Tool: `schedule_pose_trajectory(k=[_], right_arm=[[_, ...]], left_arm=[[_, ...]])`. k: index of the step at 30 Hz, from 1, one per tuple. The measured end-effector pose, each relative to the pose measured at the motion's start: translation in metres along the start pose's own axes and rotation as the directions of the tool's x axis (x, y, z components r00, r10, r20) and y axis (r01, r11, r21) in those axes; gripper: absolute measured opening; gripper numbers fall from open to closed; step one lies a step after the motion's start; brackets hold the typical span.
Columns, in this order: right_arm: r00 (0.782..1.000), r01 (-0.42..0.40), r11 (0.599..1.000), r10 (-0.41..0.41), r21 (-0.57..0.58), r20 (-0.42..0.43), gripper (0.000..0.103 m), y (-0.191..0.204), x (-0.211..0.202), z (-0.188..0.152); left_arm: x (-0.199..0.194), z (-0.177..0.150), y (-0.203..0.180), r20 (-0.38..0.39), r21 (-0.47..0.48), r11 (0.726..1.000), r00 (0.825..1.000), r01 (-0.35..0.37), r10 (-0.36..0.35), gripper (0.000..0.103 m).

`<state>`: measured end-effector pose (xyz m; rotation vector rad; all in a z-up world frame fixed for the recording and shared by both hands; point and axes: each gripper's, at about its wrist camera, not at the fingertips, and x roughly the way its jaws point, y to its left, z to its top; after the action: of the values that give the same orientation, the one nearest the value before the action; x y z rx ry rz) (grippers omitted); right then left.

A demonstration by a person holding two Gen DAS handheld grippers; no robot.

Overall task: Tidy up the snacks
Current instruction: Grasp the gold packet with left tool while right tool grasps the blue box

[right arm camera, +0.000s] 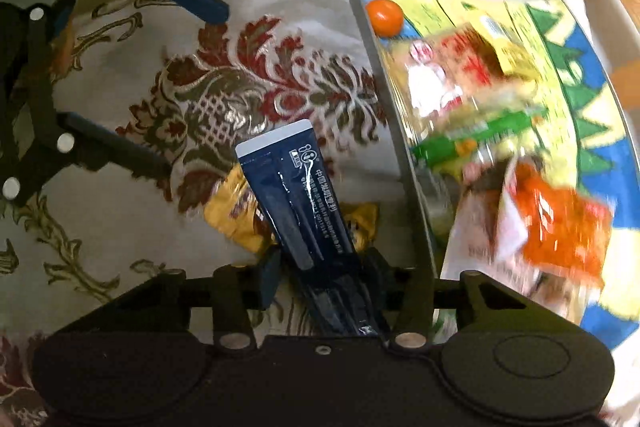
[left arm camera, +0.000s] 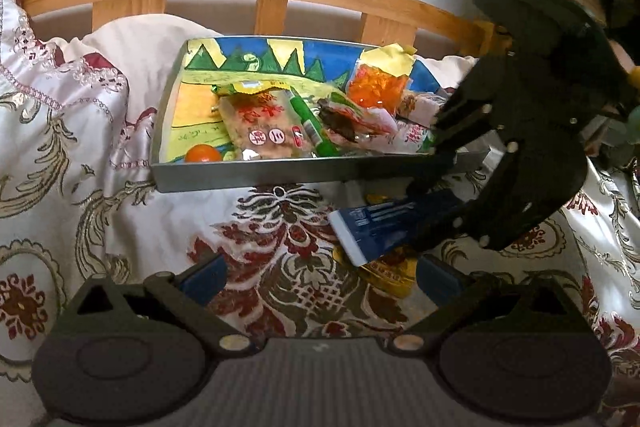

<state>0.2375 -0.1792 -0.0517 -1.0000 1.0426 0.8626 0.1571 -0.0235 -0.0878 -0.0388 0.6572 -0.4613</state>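
Nearest in the right wrist view, the right tool (right arm camera: 320, 277) is closed on the dark blue sachet (right arm camera: 294, 183), gripping it by its lower end so that the white-edged free end sticks out toward 12 o'clock. Held by one end like this, it looks set to be carried over the rim rather than pushed. The sachet is clear of the bed, just short of the tray's near wall.

Under the sachet, a yellow packet (right arm camera: 232, 211) lies on the patterned bedspread (right arm camera: 240, 83), partly hidden; it is outside the tray and, I judge, yet to be sorted.

At 10 o'clock in that view the left tool (left arm camera: 320, 283) hangs over the bedspread with its fingers wide apart and nothing between them, probably waiting to take the yellow packet.

Farther off, at 2 o'clock, is the metal tray (left arm camera: 256, 173), lined with a bright painted picture. In it: an orange ball (left arm camera: 203, 153) in the near corner, a clear packet with red print (left arm camera: 260, 125), a green stick (left arm camera: 312, 125) beside it, an orange bag (left arm camera: 378, 85) with a yellow top, and more wrappers at the far end, too blurred to name.
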Motion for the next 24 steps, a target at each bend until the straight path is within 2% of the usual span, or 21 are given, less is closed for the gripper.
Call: schedule_pose_trajectory(k=[4, 9, 12, 15, 17, 20, 24], right_arm=[[1.0, 0.006, 0.993, -0.005, 0.116, -0.005, 0.044, 0.002, -0.011, -0.021], [0.999, 0.049, 0.96, -0.052, 0.277, 0.004, 0.043, 0.005, -0.027, -0.052], [0.996, 0.084, 0.944, -0.093, 0.318, 0.013, 0.043, 0.004, -0.037, -0.066], [0.995, 0.087, 0.925, -0.102, 0.37, 0.021, 0.043, -0.003, -0.043, -0.074], [0.995, 0.08, 0.908, -0.1, 0.411, 0.029, 0.043, -0.01, -0.047, -0.08], [0.994, 0.067, 0.888, -0.098, 0.454, 0.045, 0.043, -0.018, -0.05, -0.088], [0.993, 0.05, 0.876, -0.097, 0.481, 0.074, 0.043, -0.025, -0.049, -0.095]], left_arm=[[-0.001, -0.001, -0.007, 0.001, 0.04, 0.999, 1.0, -0.005, 0.005, 0.103], [0.002, -0.003, -0.021, -0.014, 0.098, 0.995, 1.0, -0.011, 0.012, 0.103], [0.011, 0.003, -0.032, -0.026, 0.14, 0.99, 1.0, -0.013, 0.017, 0.103], [0.025, 0.014, -0.045, -0.021, 0.206, 0.978, 1.0, -0.014, 0.018, 0.103], [0.04, 0.02, -0.05, -0.049, 0.223, 0.975, 0.999, 0.008, 0.003, 0.102], [0.061, 0.024, -0.056, -0.118, 0.257, 0.966, 0.993, 0.007, 0.025, 0.099], [0.078, 0.027, -0.06, -0.152, 0.267, 0.964, 0.987, 0.001, 0.041, 0.092]])
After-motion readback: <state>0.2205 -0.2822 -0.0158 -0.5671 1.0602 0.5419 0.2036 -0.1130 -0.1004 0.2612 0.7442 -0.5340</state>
